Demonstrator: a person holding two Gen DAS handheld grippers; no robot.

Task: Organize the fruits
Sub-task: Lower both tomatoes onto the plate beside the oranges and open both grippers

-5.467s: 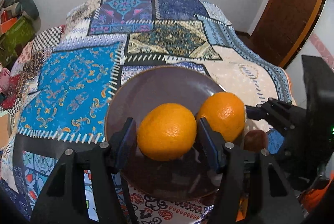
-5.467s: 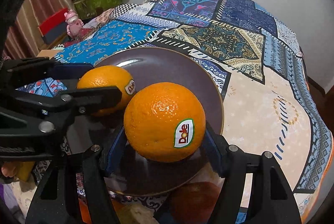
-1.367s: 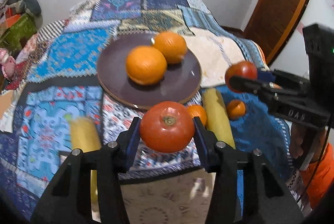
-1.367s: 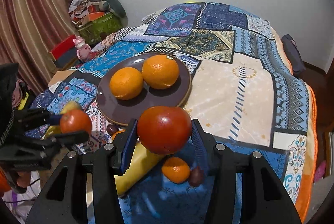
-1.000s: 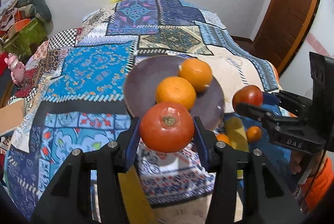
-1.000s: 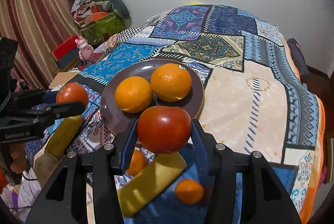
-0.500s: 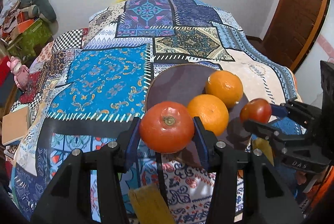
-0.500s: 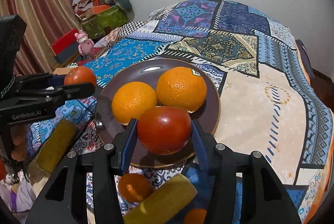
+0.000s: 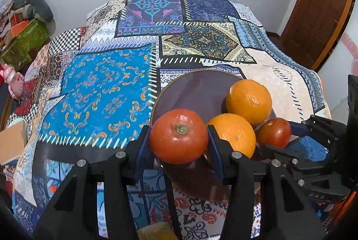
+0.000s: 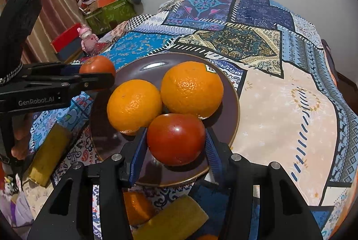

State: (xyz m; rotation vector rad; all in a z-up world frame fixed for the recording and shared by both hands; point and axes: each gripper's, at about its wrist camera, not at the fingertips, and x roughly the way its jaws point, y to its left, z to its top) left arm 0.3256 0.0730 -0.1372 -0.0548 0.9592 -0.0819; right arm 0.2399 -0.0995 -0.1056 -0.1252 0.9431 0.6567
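A dark brown plate (image 10: 230,92) lies on a patchwork cloth and holds two oranges (image 10: 134,104) (image 10: 192,89). My left gripper (image 9: 179,137) is shut on a red tomato (image 9: 179,136), held over the plate's near left rim (image 9: 190,81). My right gripper (image 10: 176,139) is shut on a second red tomato (image 10: 176,139), held low over the plate's near side, in front of the oranges. The right view shows the left gripper (image 10: 98,76) at the plate's left edge. The left view shows the right gripper's tomato (image 9: 274,132) beside the oranges (image 9: 248,99).
Yellow banana-like pieces (image 10: 48,155) (image 10: 172,220) and a small orange (image 10: 136,206) lie on the cloth near the plate's front edge. Boxes, a pink toy (image 10: 86,38) and curtains stand at the left. A brown door (image 9: 317,7) is at the right.
Both grippers have moved forward with their tomatoes, closing in on the plate. The right tomato now hangs over the plate's near side, the left over its left rim.
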